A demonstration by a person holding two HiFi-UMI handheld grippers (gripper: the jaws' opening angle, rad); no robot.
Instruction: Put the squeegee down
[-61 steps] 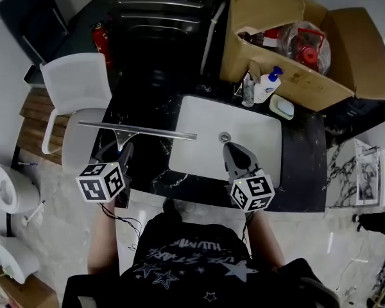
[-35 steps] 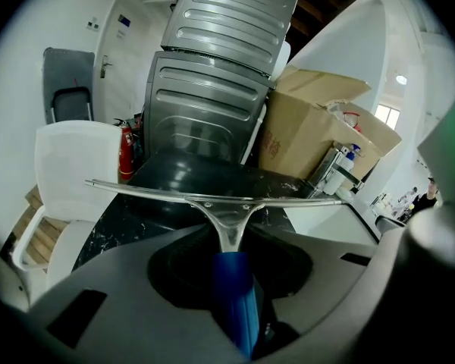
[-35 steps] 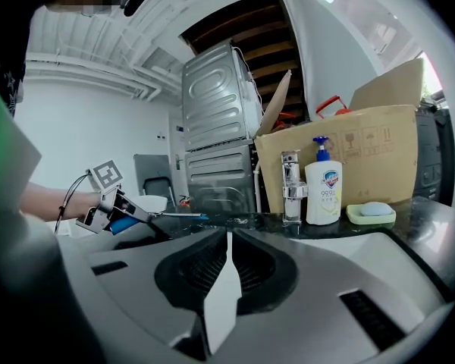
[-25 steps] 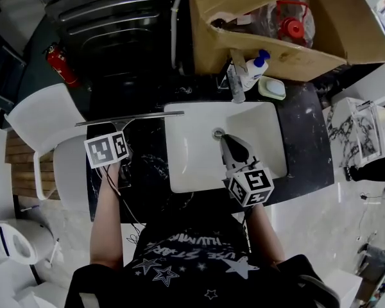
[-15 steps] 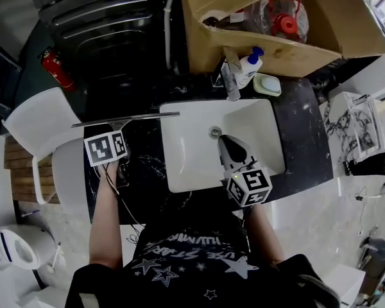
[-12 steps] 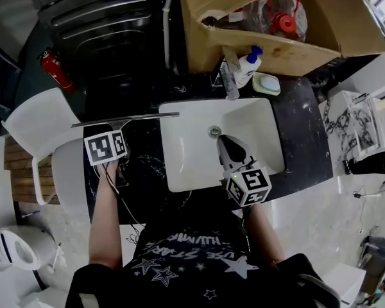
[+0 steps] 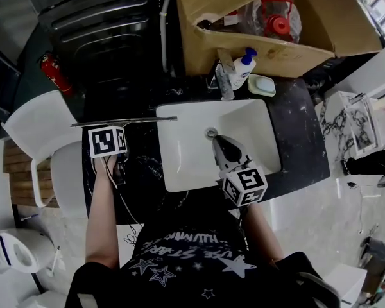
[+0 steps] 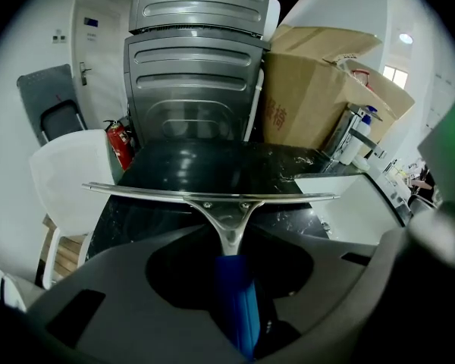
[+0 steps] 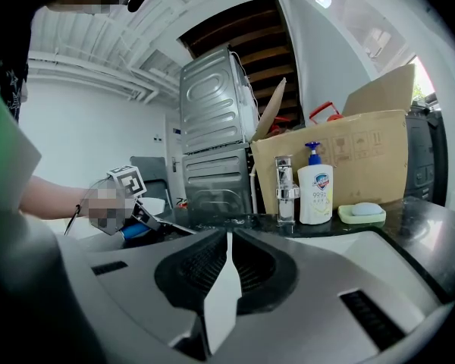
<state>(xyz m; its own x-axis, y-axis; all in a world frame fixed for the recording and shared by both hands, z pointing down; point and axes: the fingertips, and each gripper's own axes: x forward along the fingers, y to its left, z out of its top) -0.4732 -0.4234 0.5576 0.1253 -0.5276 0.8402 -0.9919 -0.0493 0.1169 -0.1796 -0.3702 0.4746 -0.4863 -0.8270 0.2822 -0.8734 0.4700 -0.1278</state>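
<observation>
Between the jaws of your left gripper sits the blue handle of the squeegee, and the jaws are clamped on it. The metal blade stands crosswise just ahead of the fingertips, above the dark counter.

Compared with a second ago, little has changed. The hand keeps its place and the grip is not looser. Only the wrist has rolled a bit, so in the head view the marker cube now faces the camera more squarely.

Against the oldest picture the change is bigger. Then the right end of the blade reached over the sink. Now it ends at about the basin's left rim, ahead and to the right of your left gripper.

For the task this means, I think, that you have chosen the place and are lining the blade up with the counter. The putting down itself is not yet done, because the handle is still in the grip. Whether the blade already touches the stone I cannot say surely; the head view is dark there.

Your right gripper has its jaws together with nothing between them. It waits over the sink as before, well apart from the squeegee.
</observation>
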